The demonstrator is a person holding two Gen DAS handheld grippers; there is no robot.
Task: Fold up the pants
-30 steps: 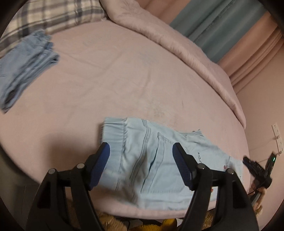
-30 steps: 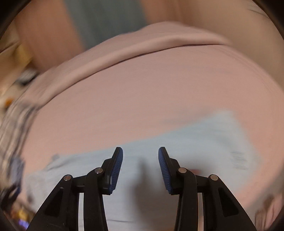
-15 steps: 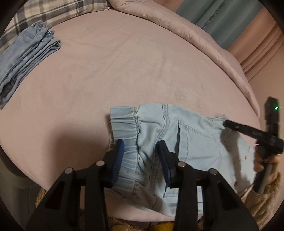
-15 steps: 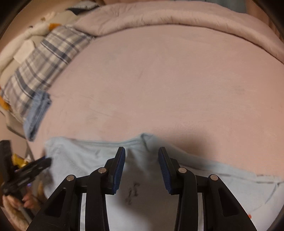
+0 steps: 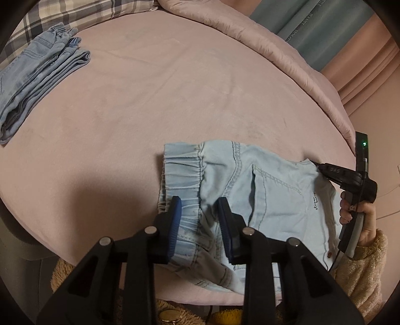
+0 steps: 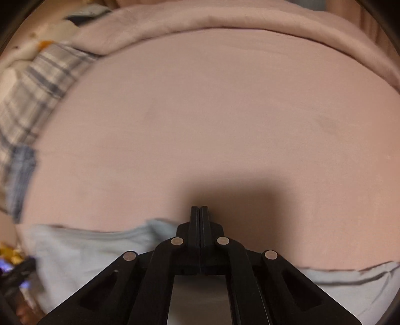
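Light blue denim pants (image 5: 270, 200) lie crumpled at the near edge of the pink bed (image 5: 175, 87), elastic waistband to the left. My left gripper (image 5: 199, 202) has the bunched waistband between its blue pads, which press on it as the jaws are closing. My right gripper (image 5: 318, 166), held by a hand (image 5: 360, 220) in a fleecy sleeve, pinches the pants' far right corner. In the right wrist view its fingers (image 6: 200, 208) are pressed together, with the pants (image 6: 87, 255) spreading to both sides beneath them.
A stack of folded darker jeans (image 5: 37, 82) lies at the far left of the bed, next to a plaid pillow (image 5: 87, 12). A rolled pink duvet (image 5: 275, 50) runs along the far side. Teal and pink curtains (image 5: 312, 27) hang behind.
My left gripper's jaws narrowed from wide open onto the waistband. My right gripper swung in to the pants' far corner and shut there.
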